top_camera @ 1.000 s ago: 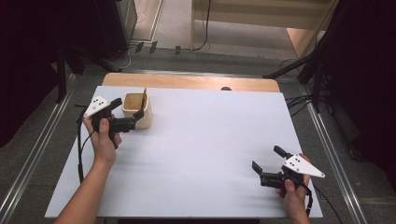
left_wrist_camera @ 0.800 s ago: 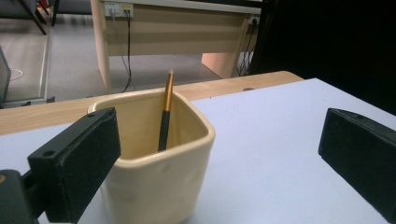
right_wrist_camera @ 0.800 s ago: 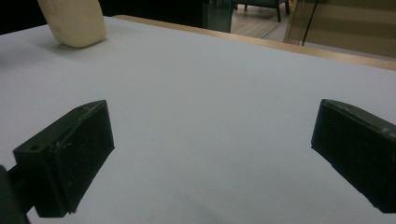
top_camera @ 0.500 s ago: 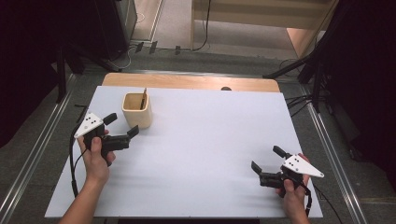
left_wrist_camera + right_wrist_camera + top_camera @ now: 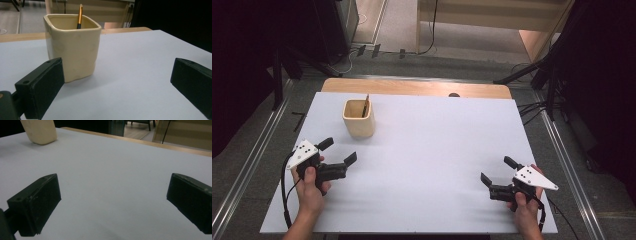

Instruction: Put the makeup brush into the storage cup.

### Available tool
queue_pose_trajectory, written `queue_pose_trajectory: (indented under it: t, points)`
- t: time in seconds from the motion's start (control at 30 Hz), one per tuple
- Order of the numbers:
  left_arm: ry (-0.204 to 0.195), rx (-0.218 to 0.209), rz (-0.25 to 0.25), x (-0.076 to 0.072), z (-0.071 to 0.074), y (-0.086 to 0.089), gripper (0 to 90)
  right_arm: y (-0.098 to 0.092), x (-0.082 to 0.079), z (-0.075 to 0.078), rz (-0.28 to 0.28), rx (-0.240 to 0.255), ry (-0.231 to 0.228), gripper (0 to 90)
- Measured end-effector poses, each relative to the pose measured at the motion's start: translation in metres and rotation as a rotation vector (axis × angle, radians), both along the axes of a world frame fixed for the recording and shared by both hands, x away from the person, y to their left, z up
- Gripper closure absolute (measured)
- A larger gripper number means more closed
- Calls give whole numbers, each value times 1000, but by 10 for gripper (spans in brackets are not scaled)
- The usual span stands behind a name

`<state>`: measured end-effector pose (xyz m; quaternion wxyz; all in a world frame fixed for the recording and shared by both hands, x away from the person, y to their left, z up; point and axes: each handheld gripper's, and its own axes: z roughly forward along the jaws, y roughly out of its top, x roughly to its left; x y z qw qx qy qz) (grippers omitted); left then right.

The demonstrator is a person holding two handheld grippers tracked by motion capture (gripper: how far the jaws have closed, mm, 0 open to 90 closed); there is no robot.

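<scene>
Left gripper [image 5: 338, 151] is held low over the white table [image 5: 437, 150], jaws spread wide, nothing between them. The cream cup [image 5: 359, 118] is seen just beyond it, apart from the jaws, upright near the table's far left. A pen [image 5: 79, 15] is leaned inside the cup. Right gripper [image 5: 496, 171] is held at the near right, jaws likewise spread and empty, well apart from the cup.

- One cream cup [image 5: 359, 119] stands far left on the table [image 5: 437, 150].
- One orange-and-black pen [image 5: 365, 105] sits inside that cup.
- Two claws: the left claw [image 5: 338, 152] near left, the right claw [image 5: 496, 169] near right.
</scene>
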<state>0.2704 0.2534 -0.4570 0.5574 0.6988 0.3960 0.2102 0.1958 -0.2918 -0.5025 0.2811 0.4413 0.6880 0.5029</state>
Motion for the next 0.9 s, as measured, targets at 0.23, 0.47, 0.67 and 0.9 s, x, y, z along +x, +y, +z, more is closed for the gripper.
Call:
queue_pose_trajectory:
  t: [0.23, 0.47, 0.67, 0.9]
  points:
    - [-21, 17, -2, -16, -6, 5, 0, 0, 0, 0, -1, -1, 1, 0]
    - [-24, 17, 25, -32, -10, 20, 0, 0, 0, 0, -3, -3, -1, 0]
    - [-40, 48, 27, -46, -13, 29, 0, 0, 0, 0, -1, -7, -3, 0]
    - [-29, 47, 13, -57, -16, 34, 0, 1, -1, 0, -4, -7, 3, 0]
